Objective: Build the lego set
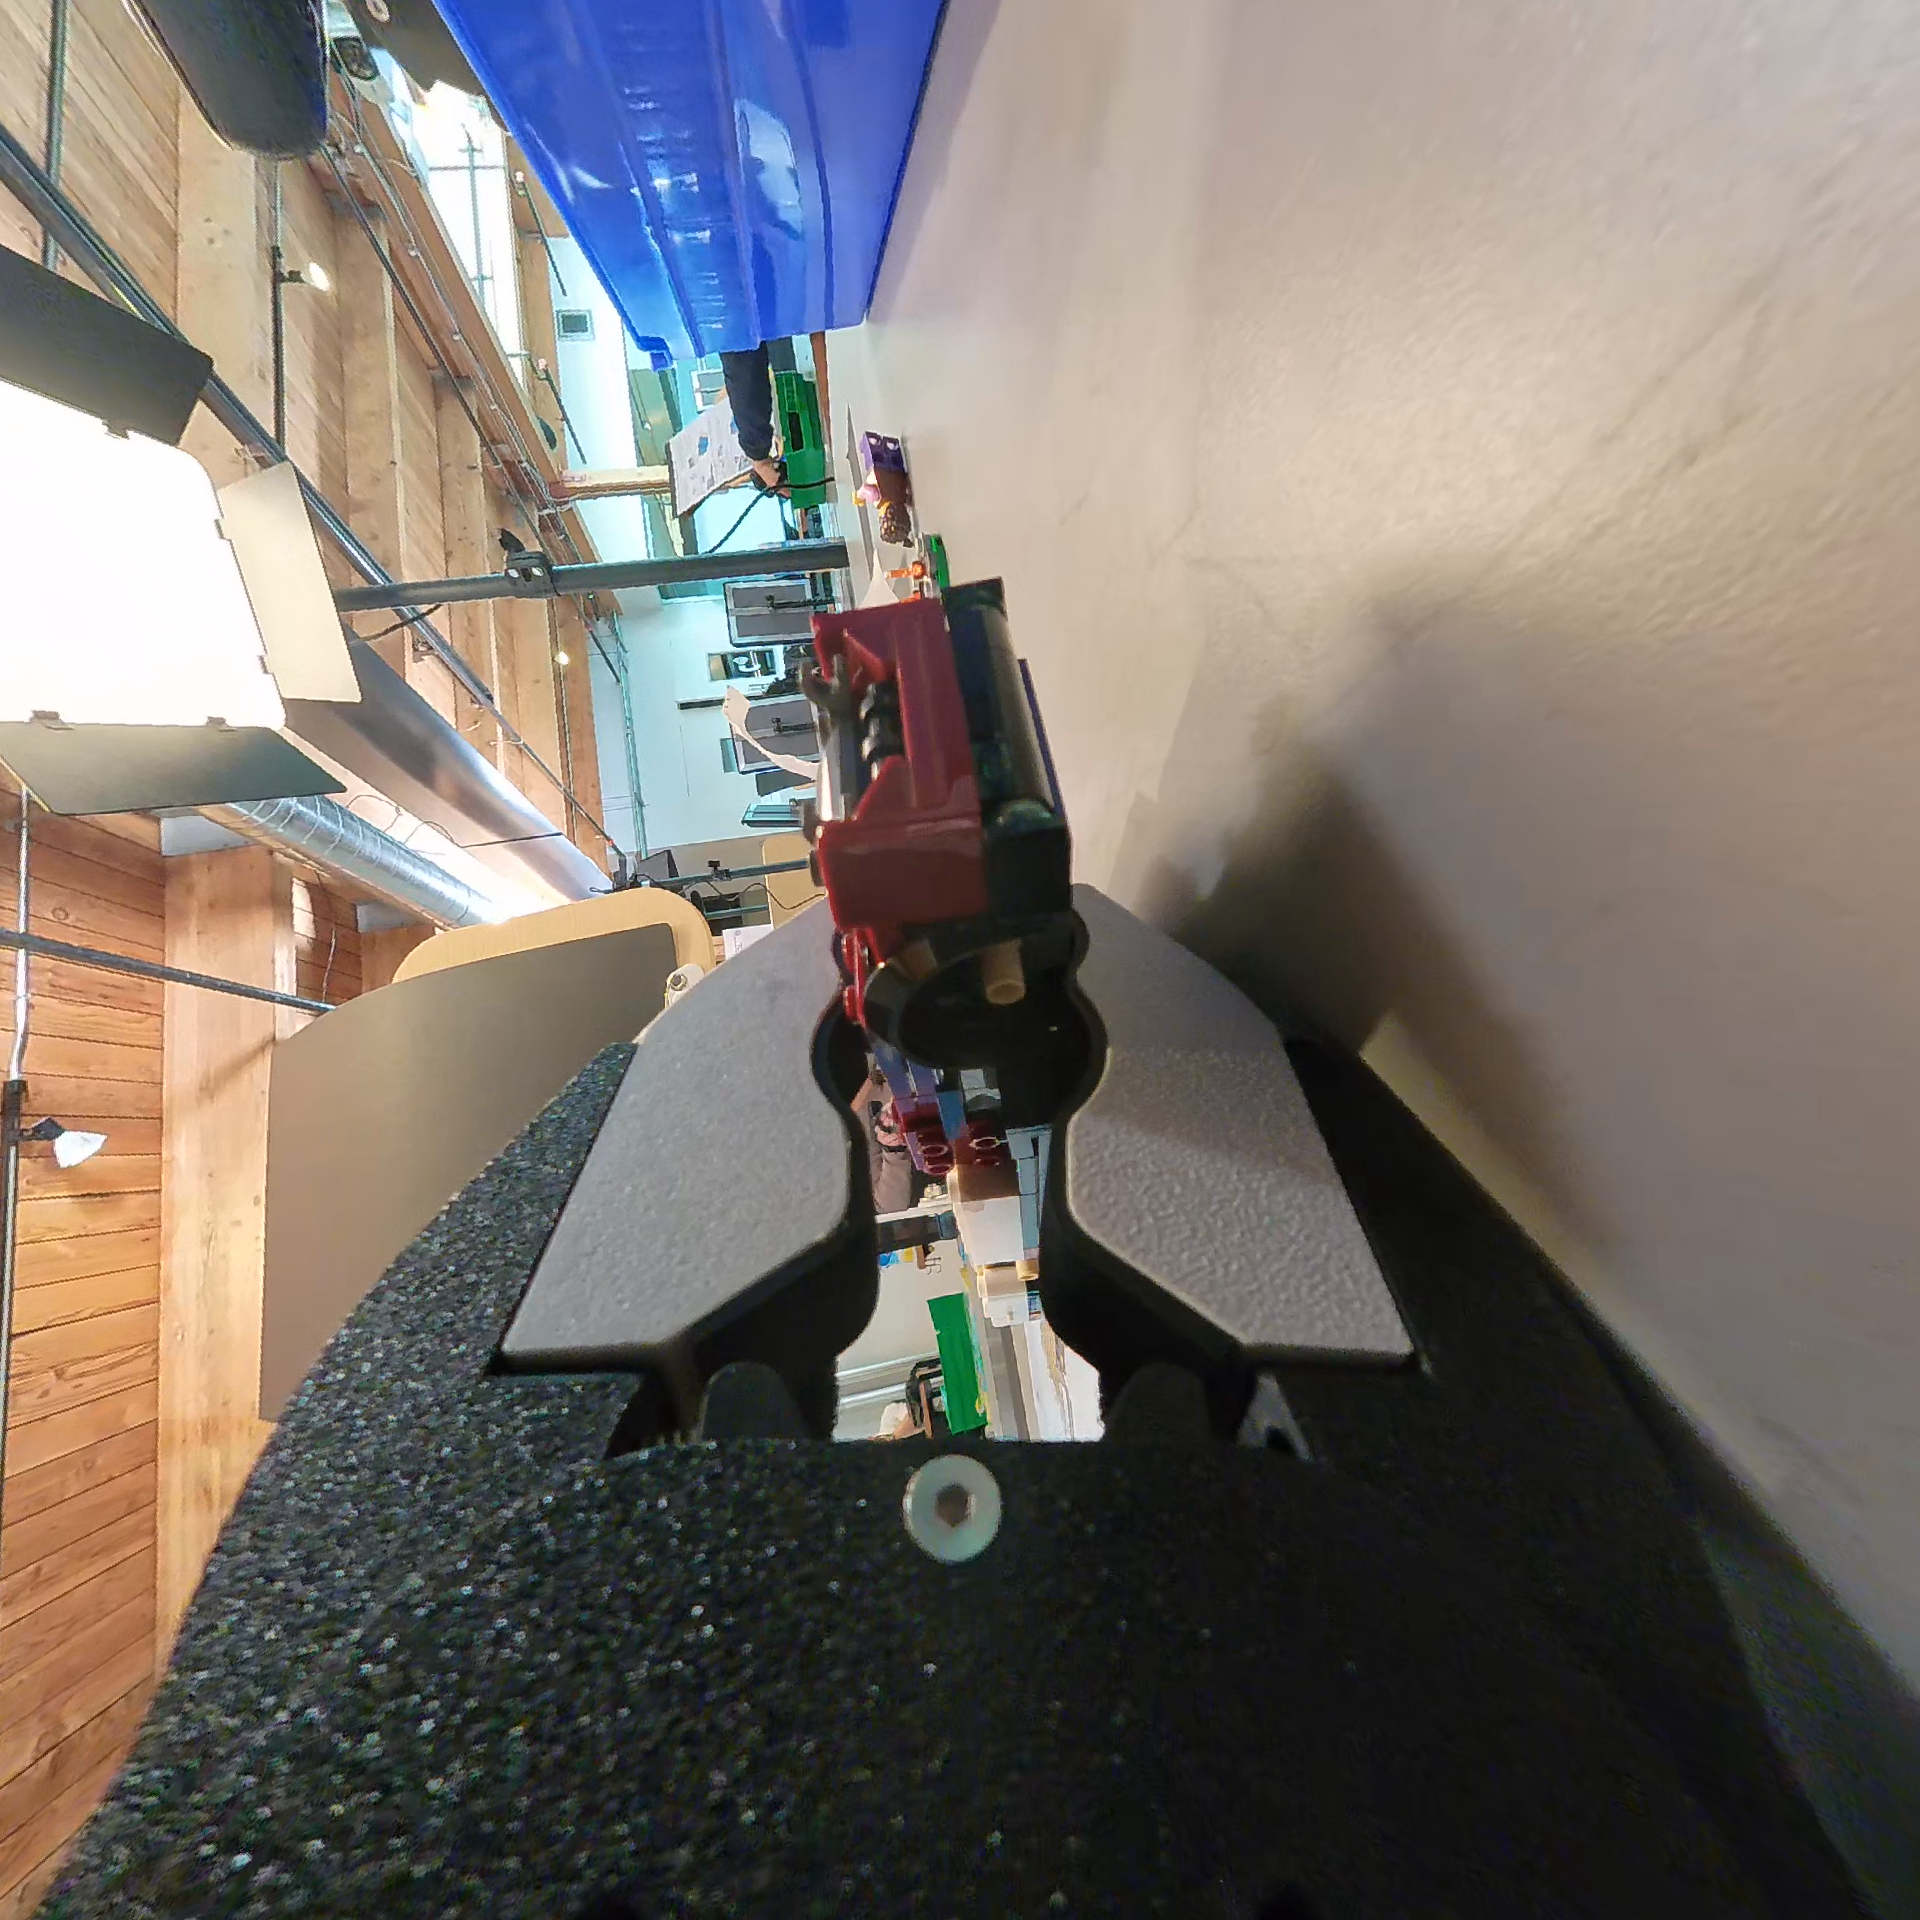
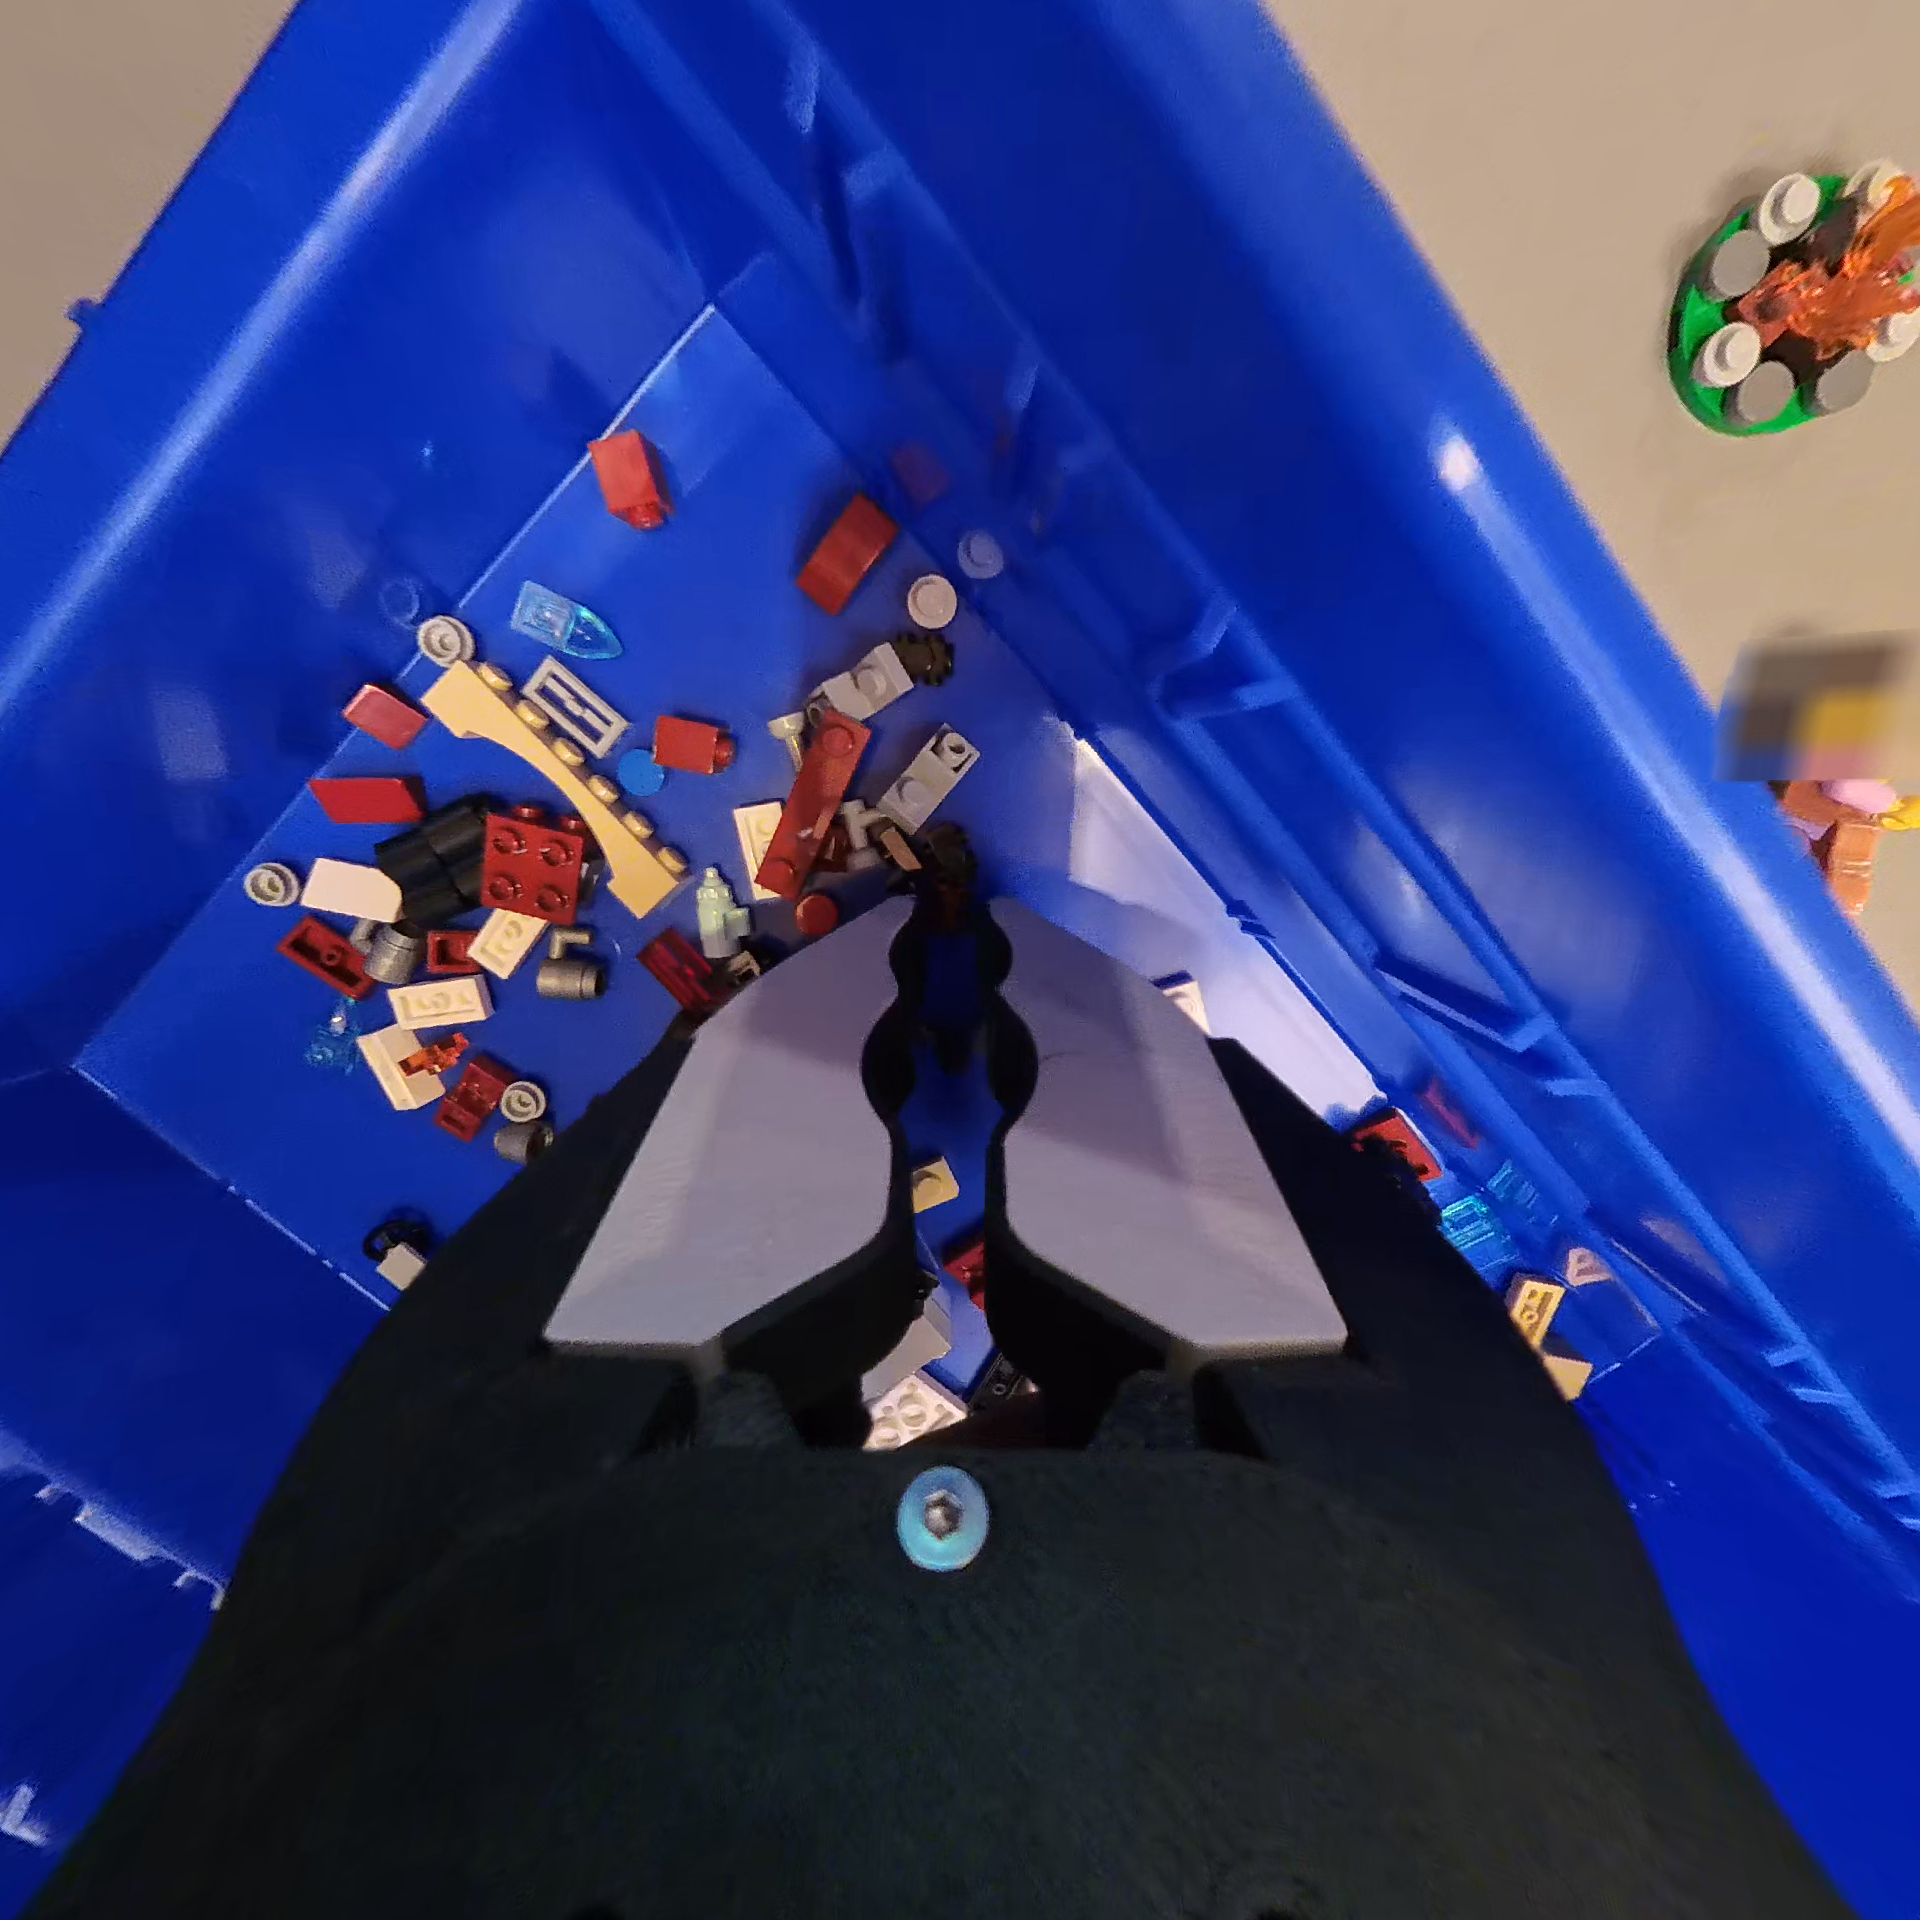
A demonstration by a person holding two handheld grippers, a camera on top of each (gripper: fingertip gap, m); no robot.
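Note:
My left gripper (image 1: 966, 987) is shut on a brick-built toy engine (image 1: 914, 769), dark red and black. Its pads press on the engine's black round end, and the model sticks out forward, close beside the pale table (image 1: 1455, 520). My right gripper (image 2: 951, 914) reaches down into a blue bin (image 2: 1299, 520). Its fingertips are nearly together on a small dark piece (image 2: 943, 878) at the edge of a heap of loose bricks. A dark red plate (image 2: 816, 805) and grey bricks (image 2: 925, 779) lie just past the tips.
Several red, tan, white and grey bricks (image 2: 499, 831) cover the bin floor. A green round plate with grey studs and an orange flame (image 2: 1787, 301) and a small orange figure (image 2: 1849, 842) sit on the table outside. In the left wrist view the bin (image 1: 727, 156) stands ahead, with more small models (image 1: 888, 488) beyond.

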